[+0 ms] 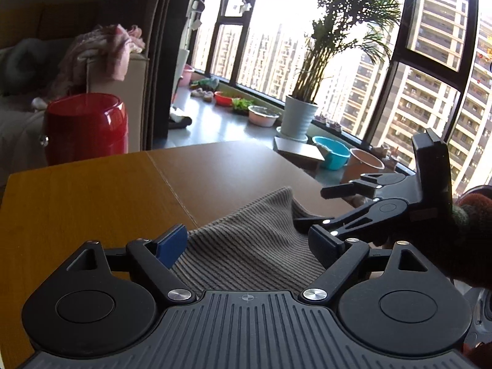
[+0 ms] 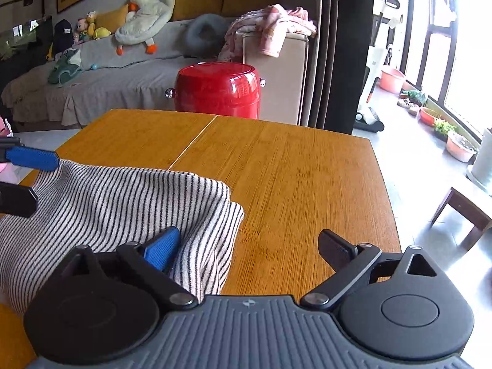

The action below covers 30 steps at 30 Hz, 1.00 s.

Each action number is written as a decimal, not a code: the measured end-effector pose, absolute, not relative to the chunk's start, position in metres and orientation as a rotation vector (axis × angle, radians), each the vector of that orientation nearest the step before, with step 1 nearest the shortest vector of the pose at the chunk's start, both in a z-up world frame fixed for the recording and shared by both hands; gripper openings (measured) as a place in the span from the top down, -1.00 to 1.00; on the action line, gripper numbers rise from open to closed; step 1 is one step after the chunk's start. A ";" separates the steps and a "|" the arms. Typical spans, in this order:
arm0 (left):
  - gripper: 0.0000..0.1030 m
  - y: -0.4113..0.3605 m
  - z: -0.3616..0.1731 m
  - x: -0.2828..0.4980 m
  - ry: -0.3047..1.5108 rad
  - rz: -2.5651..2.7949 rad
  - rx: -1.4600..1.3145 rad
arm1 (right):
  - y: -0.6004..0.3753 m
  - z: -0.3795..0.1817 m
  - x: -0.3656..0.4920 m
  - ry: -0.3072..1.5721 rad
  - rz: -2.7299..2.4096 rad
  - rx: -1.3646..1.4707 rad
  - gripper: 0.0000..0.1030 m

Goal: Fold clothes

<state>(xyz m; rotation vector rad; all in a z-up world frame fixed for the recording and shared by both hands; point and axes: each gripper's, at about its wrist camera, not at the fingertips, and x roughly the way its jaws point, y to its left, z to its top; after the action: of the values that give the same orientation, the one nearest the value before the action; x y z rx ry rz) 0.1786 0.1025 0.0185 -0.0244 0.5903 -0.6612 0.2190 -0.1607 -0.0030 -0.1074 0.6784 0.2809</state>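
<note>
A grey-and-white striped garment [image 1: 246, 224] [image 2: 107, 200] lies bunched at the near edge of the wooden table [image 1: 92, 190] [image 2: 292, 169]. My left gripper [image 1: 249, 243] is open and hovers over it, with cloth lying loose between its blue pads; neither pad presses on it. It shows at the far left in the right wrist view [image 2: 46, 181]. My right gripper [image 2: 249, 249] is open too: its left finger [image 2: 163, 249] is over the garment's right edge and its right finger is above bare wood. A gloved hand [image 1: 470, 240] holds it [image 1: 310, 207] at the cloth's right side.
A red barrel-shaped stool [image 1: 86, 126] [image 2: 218, 89] stands behind the table's far edge. A sofa [image 2: 123, 70] with plush toys and pink clothes is behind that. A potted palm [image 1: 299, 117], basins and a low wooden stool [image 2: 461, 206] are on the floor by the windows.
</note>
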 end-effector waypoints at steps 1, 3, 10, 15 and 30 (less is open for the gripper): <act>-0.77 0.101 0.018 0.184 0.601 -0.655 -0.023 | -0.162 -0.003 0.219 0.679 0.281 -0.101 -0.88; -0.75 0.098 0.010 0.197 0.639 -0.641 -0.027 | -0.165 -0.002 0.216 0.681 0.282 -0.083 -0.88; -0.82 0.104 -0.024 0.225 0.735 -0.619 -0.117 | -0.192 0.033 0.177 0.699 0.370 0.153 -0.55; -0.83 0.110 -0.029 0.225 0.752 -0.615 -0.165 | -0.207 0.026 0.151 0.824 0.546 0.416 -0.55; -0.77 0.120 -0.032 0.192 0.803 -0.614 -0.240 | -0.192 -0.013 0.203 0.908 0.486 0.494 -0.47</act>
<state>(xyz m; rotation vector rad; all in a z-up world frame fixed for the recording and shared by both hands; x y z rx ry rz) 0.1919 0.1198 -0.0318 -0.2399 0.8029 -0.6143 0.2033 -0.1922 -0.0127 0.4935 0.9078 0.4864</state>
